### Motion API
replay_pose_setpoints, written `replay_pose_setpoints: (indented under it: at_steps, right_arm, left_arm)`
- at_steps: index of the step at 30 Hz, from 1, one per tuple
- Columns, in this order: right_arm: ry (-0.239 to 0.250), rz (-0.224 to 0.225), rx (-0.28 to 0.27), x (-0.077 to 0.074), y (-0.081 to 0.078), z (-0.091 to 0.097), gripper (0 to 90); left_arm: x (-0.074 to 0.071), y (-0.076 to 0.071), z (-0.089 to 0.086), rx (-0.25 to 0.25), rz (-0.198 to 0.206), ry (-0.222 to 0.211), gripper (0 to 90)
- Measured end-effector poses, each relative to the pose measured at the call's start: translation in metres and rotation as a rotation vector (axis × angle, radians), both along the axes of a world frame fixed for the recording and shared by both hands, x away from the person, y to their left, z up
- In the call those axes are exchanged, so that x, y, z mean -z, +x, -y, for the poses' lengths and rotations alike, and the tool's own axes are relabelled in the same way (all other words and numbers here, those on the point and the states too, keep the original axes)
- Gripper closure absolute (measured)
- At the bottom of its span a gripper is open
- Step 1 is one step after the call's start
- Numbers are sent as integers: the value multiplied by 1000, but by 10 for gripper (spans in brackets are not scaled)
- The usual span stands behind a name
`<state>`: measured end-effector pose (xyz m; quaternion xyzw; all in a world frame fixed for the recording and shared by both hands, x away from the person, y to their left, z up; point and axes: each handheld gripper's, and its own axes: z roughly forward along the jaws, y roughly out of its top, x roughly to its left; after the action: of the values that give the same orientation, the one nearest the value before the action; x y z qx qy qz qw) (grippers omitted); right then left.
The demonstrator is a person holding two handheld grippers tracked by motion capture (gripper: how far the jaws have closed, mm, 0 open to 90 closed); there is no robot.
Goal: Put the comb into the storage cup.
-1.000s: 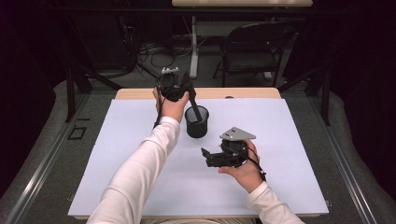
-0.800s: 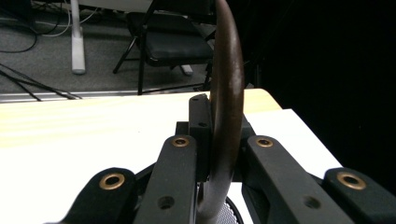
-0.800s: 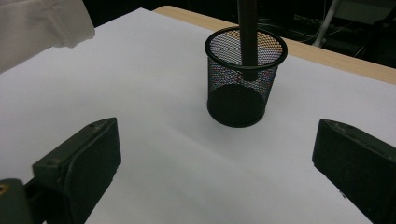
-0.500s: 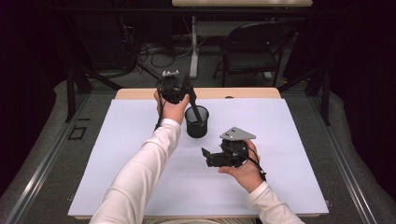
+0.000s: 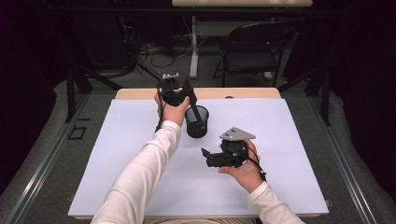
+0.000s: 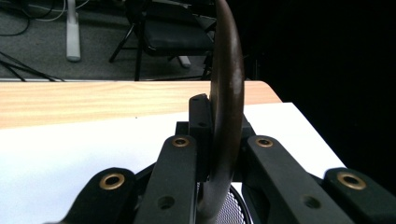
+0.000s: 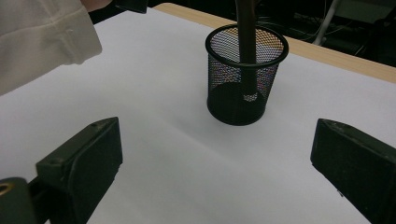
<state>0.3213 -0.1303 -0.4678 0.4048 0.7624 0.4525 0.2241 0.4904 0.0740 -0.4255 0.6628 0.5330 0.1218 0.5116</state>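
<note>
A dark curved utensil [image 6: 227, 93] is standing with its lower end inside the black mesh cup [image 5: 196, 122] at mid-counter [image 5: 140, 140]. The left gripper [image 5: 175, 91] is pinching its upper part between its jaws. The right gripper [image 5: 219, 157], jaws spread and empty, is hovering nearby, facing the cup.
</note>
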Motion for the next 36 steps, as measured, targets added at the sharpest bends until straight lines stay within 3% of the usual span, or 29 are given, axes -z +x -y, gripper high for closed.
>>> replay_pose_setpoints:
  at_steps: [18, 36]
  right_arm:
    - [-9, -6, -2, 1, 0, 0, 26]
    - [-10, -5, -1, 2, 0, -1, 28]
  left_arm:
    - [17, 1, 0, -3, -40, -21, 860]
    - [28, 4, -16, -46, -68, -107, 859]
